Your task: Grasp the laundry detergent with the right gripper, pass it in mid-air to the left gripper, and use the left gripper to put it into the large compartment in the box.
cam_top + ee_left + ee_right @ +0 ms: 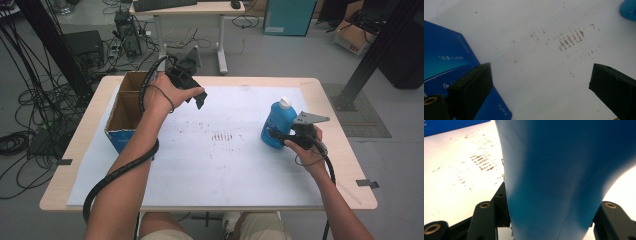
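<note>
On the counter: a big white sheet (200,155) covers most of the top, and you have one tool in each hand.
Right gripper (276,135): you hold it low at the right side of the sheet, pointing to the left.
Right fingers (486,220): they pinch the blue bottle from both sides, one at each side of its body.
Blue bottle (278,124): it stands up straight on the white sheet, near the right edge of the counter (345,150). It has a white cap (285,102) on top. In the right gripper view the blue body sits very close between the fingers.
Left gripper (197,100): you hold it up in the air, past the middle of the sheet and just beside the box. It points down and to the right.
Left fingers (471,87): they are spread wide. White sheet shows in the gap between them.
Cardboard box (125,112): it sits at the left side of the counter. It is open on top, brown inside and blue outside. In the left gripper view its blue side is next to one finger.
Marks (222,136): small dark red-brown lines and dots sit near the middle of the sheet, between the box and the bottle.
Cables: a black cable (115,172) runs from the left gripper along your left arm.
</note>
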The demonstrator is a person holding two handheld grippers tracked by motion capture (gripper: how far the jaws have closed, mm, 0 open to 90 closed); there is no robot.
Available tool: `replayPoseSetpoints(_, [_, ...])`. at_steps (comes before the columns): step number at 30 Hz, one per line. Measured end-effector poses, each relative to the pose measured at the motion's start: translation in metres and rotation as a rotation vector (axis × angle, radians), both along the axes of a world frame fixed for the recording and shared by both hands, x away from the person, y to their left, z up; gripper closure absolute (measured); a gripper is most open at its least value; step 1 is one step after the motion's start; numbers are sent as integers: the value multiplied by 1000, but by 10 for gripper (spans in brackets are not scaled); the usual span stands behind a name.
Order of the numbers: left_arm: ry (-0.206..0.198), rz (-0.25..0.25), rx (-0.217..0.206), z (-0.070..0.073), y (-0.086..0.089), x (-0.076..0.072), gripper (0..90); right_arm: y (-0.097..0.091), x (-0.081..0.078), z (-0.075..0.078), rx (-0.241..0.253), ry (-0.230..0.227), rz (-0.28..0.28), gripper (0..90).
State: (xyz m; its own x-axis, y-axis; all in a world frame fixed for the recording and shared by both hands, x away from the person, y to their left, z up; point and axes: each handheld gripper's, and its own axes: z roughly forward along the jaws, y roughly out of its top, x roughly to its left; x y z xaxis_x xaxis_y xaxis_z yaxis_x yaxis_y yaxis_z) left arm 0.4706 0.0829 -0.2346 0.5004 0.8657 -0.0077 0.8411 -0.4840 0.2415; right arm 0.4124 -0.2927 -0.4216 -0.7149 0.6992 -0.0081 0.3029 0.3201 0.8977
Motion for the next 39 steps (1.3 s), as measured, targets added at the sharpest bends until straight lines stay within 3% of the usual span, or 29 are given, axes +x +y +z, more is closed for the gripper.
replayPoseSetpoints(9, [-2, -2, -1, 4, 2, -2, 53, 1, 0, 1, -2, 10, -4, 436])
replayPoseSetpoints(17, [-32, -74, -5, 16, -1, -8, 61, 5, 4, 12, -36, 49, -21, 438])
replayPoseSetpoints(18, [-30, -114, 7, 21, 0, -8, 60, 6, 5, 19, -25, 55, -25, 437])
replayPoseSetpoints(24, [-27, -187, 5, 33, -3, -10, 58, 12, 9, 41, -21, 72, -22, 437])
replayPoseSetpoints(25, [-31, -231, -8, 38, -4, -12, 60, 16, 9, 50, -19, 87, -16, 437])
replayPoseSetpoints(26, [-31, -231, -8, 38, -4, -12, 64, 16, 9, 50, -19, 87, -16, 437])
replayPoseSetpoints(28, [-25, -298, -28, 46, -5, -13, 63, 24, 10, 61, -10, 106, 3, 436])
replayPoseSetpoints(29, [-25, -298, -28, 46, -5, -13, 63, 24, 10, 61, -10, 106, 3, 436])
replayPoseSetpoints(32, [-24, -372, -20, 56, -5, -14, 58, 40, 11, 72, -8, 110, 45, 435])
replayPoseSetpoints(34, [-18, -386, -19, 59, -5, -15, 51, 45, 12, 74, -6, 107, 58, 435])
replayPoseSetpoints(35, [-25, -431, -14, 64, -5, -16, 50, 53, 13, 77, 2, 107, 77, 434])
replayPoseSetpoints(39, [-23, -487, 9, 69, -5, -17, 49, 69, 15, 82, 16, 114, 120, 434])
